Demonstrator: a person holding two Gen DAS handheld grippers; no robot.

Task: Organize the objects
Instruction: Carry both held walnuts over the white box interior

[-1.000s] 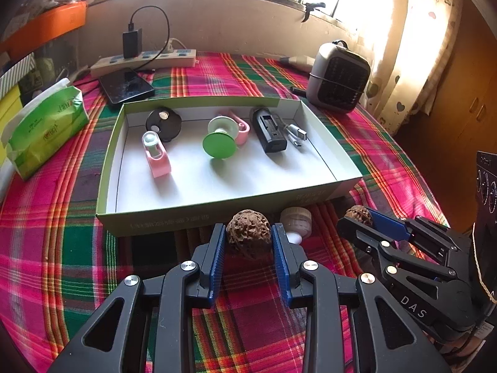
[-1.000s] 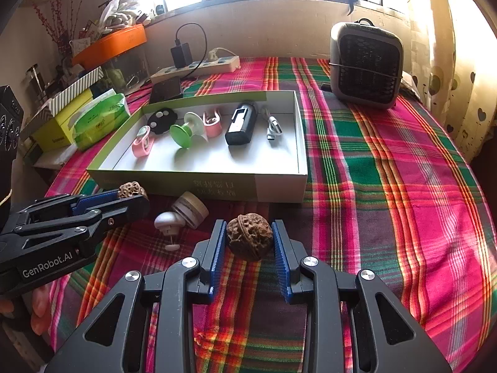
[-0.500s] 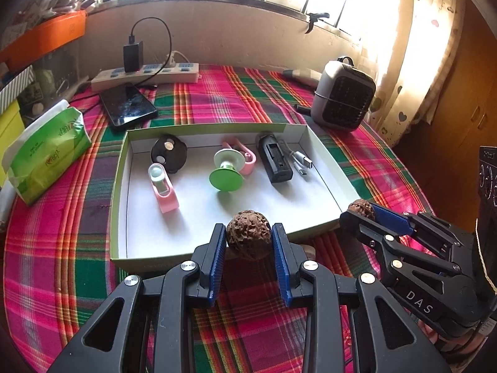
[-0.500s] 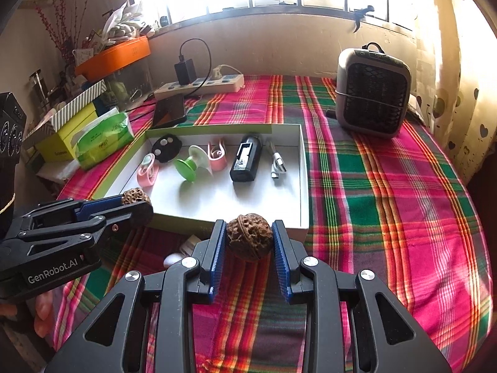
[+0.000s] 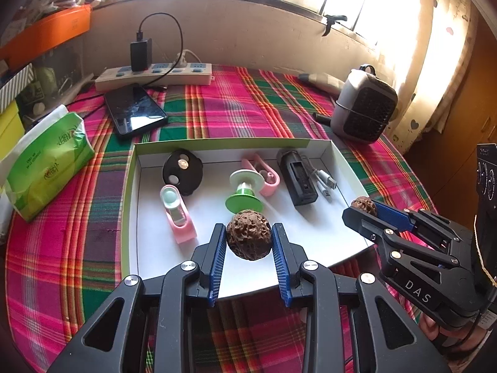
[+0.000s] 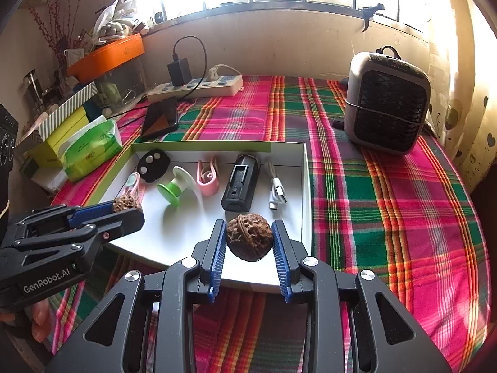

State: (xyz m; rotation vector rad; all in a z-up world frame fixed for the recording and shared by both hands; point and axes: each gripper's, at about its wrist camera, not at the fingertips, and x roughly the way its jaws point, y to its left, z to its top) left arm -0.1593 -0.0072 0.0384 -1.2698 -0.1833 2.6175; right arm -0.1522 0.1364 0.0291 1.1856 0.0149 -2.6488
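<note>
You have a walnut clamped in each claw: the left gripper (image 5: 248, 242) pinches one walnut (image 5: 248, 238) over the near part of the white tray (image 5: 348, 168), and the right gripper (image 6: 249, 242) grips the other walnut (image 6: 249, 241) above the tray's near right corner. Lower each toward bare tray floor, clear of the green spool (image 5: 245, 199) and black charger (image 6: 240, 186), then let go only once it is low, since round nuts will likely roll.

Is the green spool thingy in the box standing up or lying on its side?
Tipped on its side. The green spool lies in the white box, its round ends facing sideways beside the pink clip.
</note>
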